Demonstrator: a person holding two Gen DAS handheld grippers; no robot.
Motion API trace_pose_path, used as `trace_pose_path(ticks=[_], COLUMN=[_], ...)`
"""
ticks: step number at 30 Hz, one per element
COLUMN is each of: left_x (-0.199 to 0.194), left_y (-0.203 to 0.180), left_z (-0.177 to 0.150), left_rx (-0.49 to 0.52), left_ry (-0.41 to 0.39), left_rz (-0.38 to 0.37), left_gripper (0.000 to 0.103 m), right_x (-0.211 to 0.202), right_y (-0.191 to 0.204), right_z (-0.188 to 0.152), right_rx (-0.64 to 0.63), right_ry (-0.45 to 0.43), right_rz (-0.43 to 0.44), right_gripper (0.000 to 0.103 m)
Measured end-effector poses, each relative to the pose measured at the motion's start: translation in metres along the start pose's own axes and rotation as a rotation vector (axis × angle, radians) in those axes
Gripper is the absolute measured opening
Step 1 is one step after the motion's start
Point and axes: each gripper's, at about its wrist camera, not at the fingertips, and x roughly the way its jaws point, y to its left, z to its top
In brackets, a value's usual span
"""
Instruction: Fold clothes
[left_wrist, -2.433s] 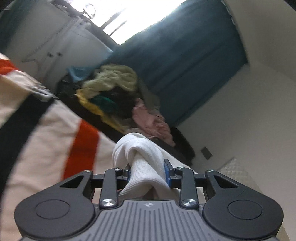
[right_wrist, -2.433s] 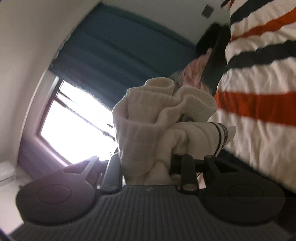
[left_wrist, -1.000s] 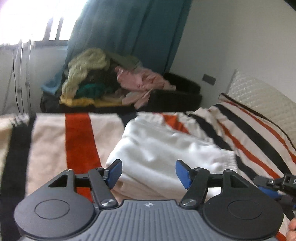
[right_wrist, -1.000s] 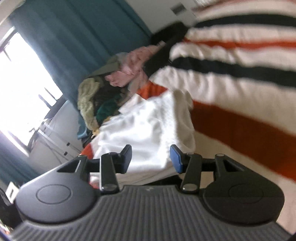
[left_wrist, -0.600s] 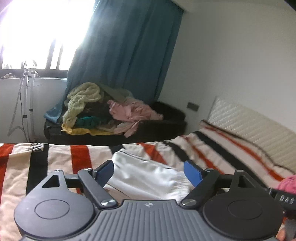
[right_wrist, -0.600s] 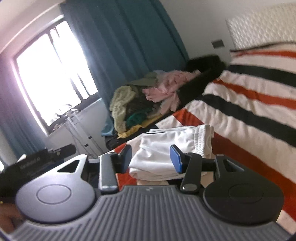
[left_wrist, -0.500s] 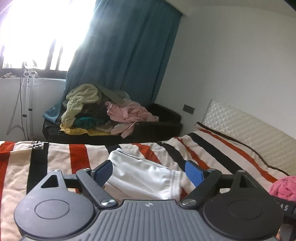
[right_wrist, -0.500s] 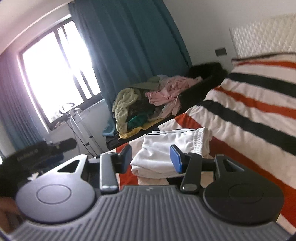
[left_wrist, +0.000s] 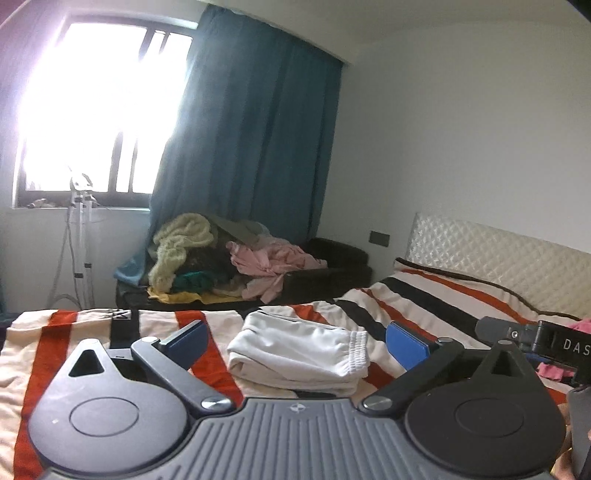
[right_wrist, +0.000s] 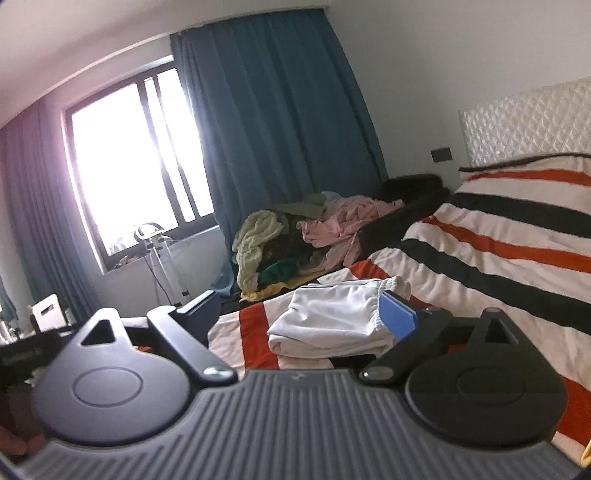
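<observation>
The folded white garment (left_wrist: 299, 356) lies on the striped bed (left_wrist: 436, 306), directly ahead of both raised hand-held grippers, the only thing standing up from the cover there. The left hand-held gripper (left_wrist: 295, 343) has its jaws spread wide with nothing between them; so does the right hand-held gripper (right_wrist: 299, 314). Bare bedspread lies to the left of the garment and, in the right wrist view, stretches broadly to its right toward the quilted headboard (right_wrist: 524, 118). In the left wrist view the right device's body (left_wrist: 535, 341) crowds the right edge. Beyond the bed's far edge a clothes pile (left_wrist: 221, 258) on a dark couch (left_wrist: 332, 269) blocks that side.
</observation>
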Motion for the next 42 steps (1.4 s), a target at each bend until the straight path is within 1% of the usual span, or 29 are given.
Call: trace_pose_path(ticks=[3, 8, 11, 14, 17, 23, 27, 30, 35, 38, 42], left_x=[-0.009, -0.01, -0.01, -0.003, 0.008, 0.026, 0.037, 0.04, 0.047, 0.046, 0.048], left_y=[0.008, 0.023, 0.035, 0.045, 0.054, 0.057, 0.056, 0.053, 0.049, 0.047, 0.046], left_z=[-0.015, -0.032, -0.043, -0.053, -0.062, -0.081, -0.093, -0.102, -0.11, -0.11, -0.112], left_rx=[-0.057, -0.065, -0.081, -0.075, -0.075, -0.032, -0.026, -0.008, -0.018, -0.001, 0.004], left_ry=[-0.001, -0.01, -0.015, -0.01, 0.013, 0.045, 0.085, 0.101, 0.136, 0.13, 0.144], left_rz=[0.0, 0.08, 0.091, 0.102, 0.109, 0.135, 0.135, 0.136, 0.156, 0.176, 0.183], left_gripper=[0.103, 0.103, 0.103, 0.103, 0.103, 0.103, 0.103, 0.103, 0.103, 0.103, 0.103], right_x=[-0.002, 0.005, 0.017, 0.032, 0.04, 0.055, 0.064, 0.067, 0.068, 0.068, 0.068], right_y=[0.008, 0.009, 0.002, 0.0, 0.005, 0.006, 0.009, 0.011, 0.012, 0.013, 0.014], right_z=[-0.016, -0.049, -0.07, -0.085, -0.096, -0.113, -0.12, -0.122, -0.124, -0.125, -0.125], right_rx=[-0.04, -0.048, -0.013, -0.023, -0.08, -0.11, -0.124, -0.135, -0.138, -0.14, -0.139], right_ry=[-0.007, -0.017, -0.007, 0.009, -0.006, 0.0, 0.028, 0.036, 0.042, 0.047, 0.06], right_rz=[-0.002, -0.029, -0.051, -0.069, -0.09, -0.125, -0.124, -0.128, -0.136, -0.138, -0.134], right_gripper=[0.094, 0.094, 0.094, 0.094, 0.094, 0.094, 0.094, 0.094, 0.094, 0.094, 0.094])
